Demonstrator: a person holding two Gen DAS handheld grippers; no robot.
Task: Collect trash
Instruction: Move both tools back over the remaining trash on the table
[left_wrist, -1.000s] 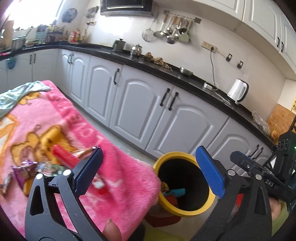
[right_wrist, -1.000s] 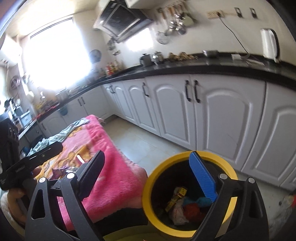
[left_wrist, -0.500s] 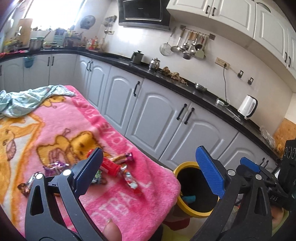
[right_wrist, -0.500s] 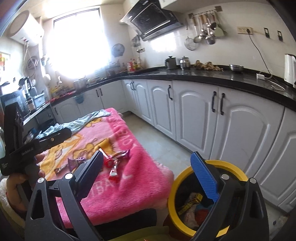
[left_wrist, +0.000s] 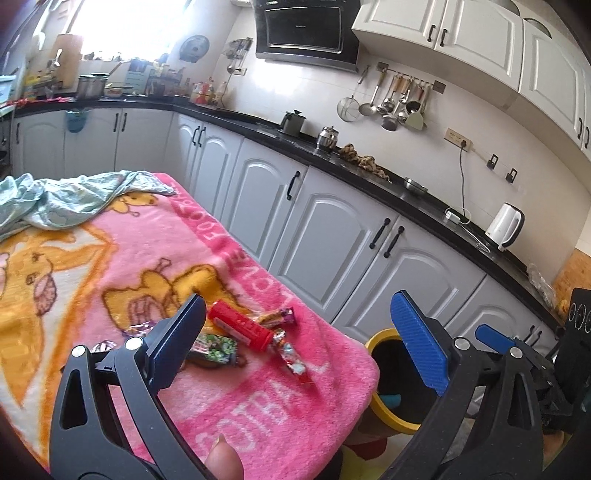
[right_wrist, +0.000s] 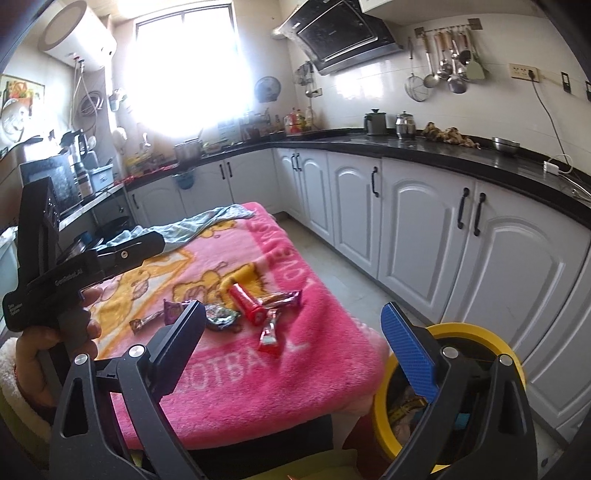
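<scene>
Both the left gripper and the right gripper hang above the table with jaws spread wide and nothing between them. The trash lies in a cluster near the table's front right corner on the pink blanket: a red tube, a green wrapper just beside it, and candy wrappers touching its end. The yellow-rimmed bin stands on the floor just off that corner, with scraps already inside.
</scene>
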